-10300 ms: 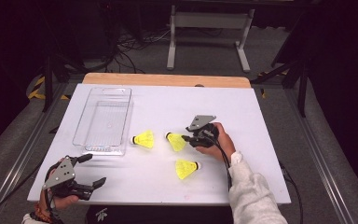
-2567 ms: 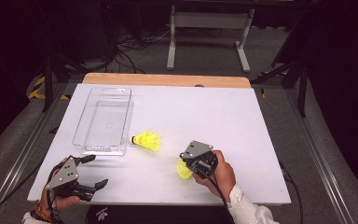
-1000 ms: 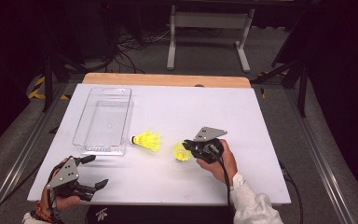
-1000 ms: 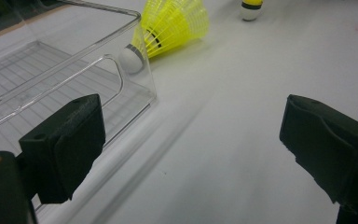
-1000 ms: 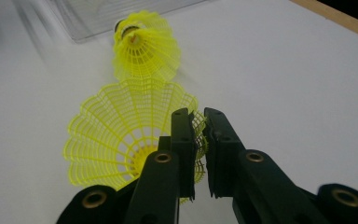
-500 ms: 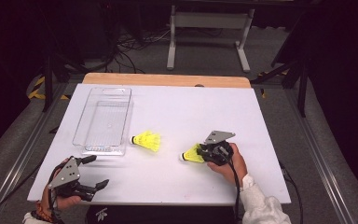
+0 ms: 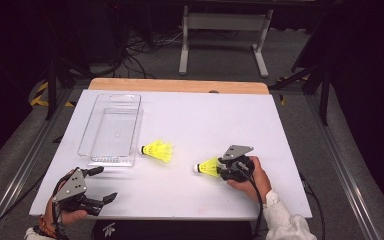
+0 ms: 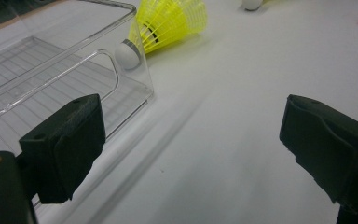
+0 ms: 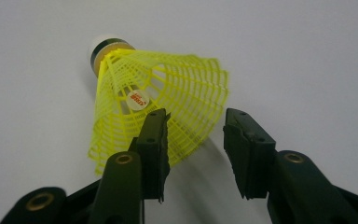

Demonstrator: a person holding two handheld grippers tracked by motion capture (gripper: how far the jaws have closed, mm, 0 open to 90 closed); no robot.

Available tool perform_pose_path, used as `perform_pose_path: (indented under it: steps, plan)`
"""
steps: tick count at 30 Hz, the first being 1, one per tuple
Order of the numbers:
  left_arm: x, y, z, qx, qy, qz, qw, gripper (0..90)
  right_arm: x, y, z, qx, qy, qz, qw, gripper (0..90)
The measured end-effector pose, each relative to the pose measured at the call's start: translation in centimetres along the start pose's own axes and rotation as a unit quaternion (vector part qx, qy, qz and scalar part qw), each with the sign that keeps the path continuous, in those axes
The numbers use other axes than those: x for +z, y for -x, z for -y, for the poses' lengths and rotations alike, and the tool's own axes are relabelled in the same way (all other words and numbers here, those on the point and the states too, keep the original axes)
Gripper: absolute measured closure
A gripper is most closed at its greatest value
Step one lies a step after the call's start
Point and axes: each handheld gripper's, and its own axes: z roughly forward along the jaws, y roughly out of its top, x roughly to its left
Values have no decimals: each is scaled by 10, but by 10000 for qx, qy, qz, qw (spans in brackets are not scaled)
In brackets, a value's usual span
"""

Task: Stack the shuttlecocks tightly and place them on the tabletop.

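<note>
Now the right gripper (image 9: 193,140) has just been opening its fingers, the yellow shuttlecock (image 9: 158,100) skirt's edge lying loose between them; left gripper (image 8: 191,144) fingers spread over bare surface (image 8: 223,116).

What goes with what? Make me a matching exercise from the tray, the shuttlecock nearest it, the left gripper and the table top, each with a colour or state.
Things:
1. tray
2. shuttlecock nearest the tray
3. left gripper
4. table top

Colours or states:
A. white
B. open, nothing between the jaws
C. clear and empty
D. yellow, lying on its side

Pairs: 1-C, 2-D, 3-B, 4-A
</note>
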Motion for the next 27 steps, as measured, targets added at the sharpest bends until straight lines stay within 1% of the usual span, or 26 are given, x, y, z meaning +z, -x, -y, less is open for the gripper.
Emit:
perform_pose_path:
  steps: [2,3,6,8,10,12,13,14,16,18,20,21,23,25,26,27]
  plan:
    - [0,0,0,-2,1,5,10000,76,-6,0,1,17,49,29,10000,562]
    - [0,0,0,2,3,10,10000,76,-6,0,1,17,49,29,10000,562]
    - [0,1,0,7,4,8,10000,76,-18,0,3,152,185,38,9997,538]
    - [0,0,0,4,11,3,10000,76,-27,-3,4,160,228,37,9996,529]
    - [0,0,0,4,9,-7,10000,77,-34,-6,6,217,313,-34,9993,520]
    - [0,1,-1,1,14,-7,10000,77,-41,-11,7,196,306,-82,9993,488]
    - [0,1,-1,5,10,-11,10000,77,-43,-14,8,160,270,-174,9994,475]
    - [0,1,-1,3,10,-10,10000,77,-44,-16,8,131,177,-196,9996,461]
    - [0,1,-1,1,15,-12,10000,77,-47,-20,9,129,95,-162,9997,432]
    - [0,1,-1,1,17,-7,10000,77,-49,-24,10,117,119,-305,9994,415]
    - [0,1,-1,0,13,-12,10000,77,-50,-26,10,121,150,-331,9993,410]
    - [0,1,-1,2,12,-1,10000,77,-49,-27,10,112,166,-382,9991,410]
    - [1,1,-1,12,10,1,10000,77,-45,-32,9,45,123,-384,9992,414]
    - [1,1,-1,19,4,6,10000,77,-39,-35,8,64,99,-456,9989,426]
    - [1,1,-1,21,3,6,10000,77,-36,-36,8,60,78,-480,9988,436]
    - [1,1,-1,16,8,3,10000,77,-32,-37,8,46,31,-444,9990,463]
